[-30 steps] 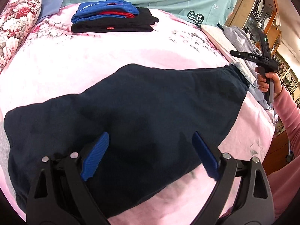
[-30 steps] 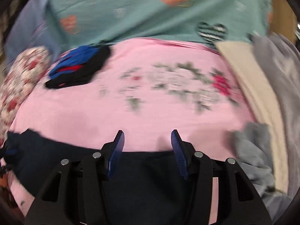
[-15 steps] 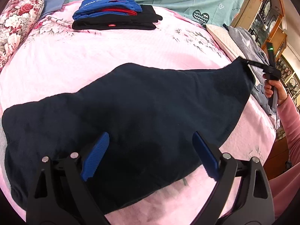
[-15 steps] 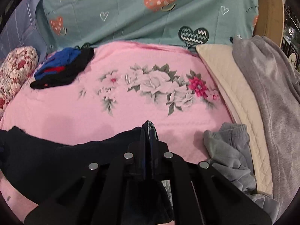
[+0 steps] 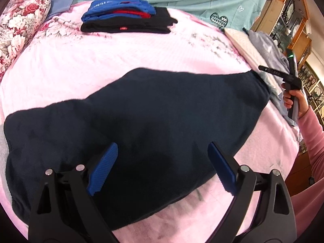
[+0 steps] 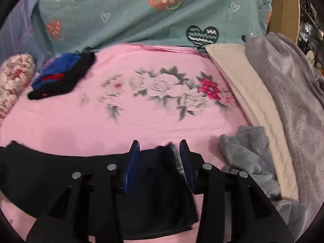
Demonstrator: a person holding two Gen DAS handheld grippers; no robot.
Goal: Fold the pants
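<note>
Left wrist view shows the dark navy pants (image 5: 141, 125) spread flat on the pink flowery bed (image 5: 121, 54). Far back sits a neat pile of folded clothes (image 5: 127, 18), blue and red on black. A flowery pillow (image 5: 18, 24) lies at the left edge. The left tool (image 5: 162, 168) hangs over the soft pants with its ribbed blue fingers (image 5: 103, 170) wide apart, holding nothing. The right tool (image 6: 158, 162) has its fingers a little apart, with a corner of the pants between them. Just beside it lies a crumpled gray cloth (image 6: 247, 151). The right hand (image 5: 295, 101) grips its handle by the bed's edge.
</note>
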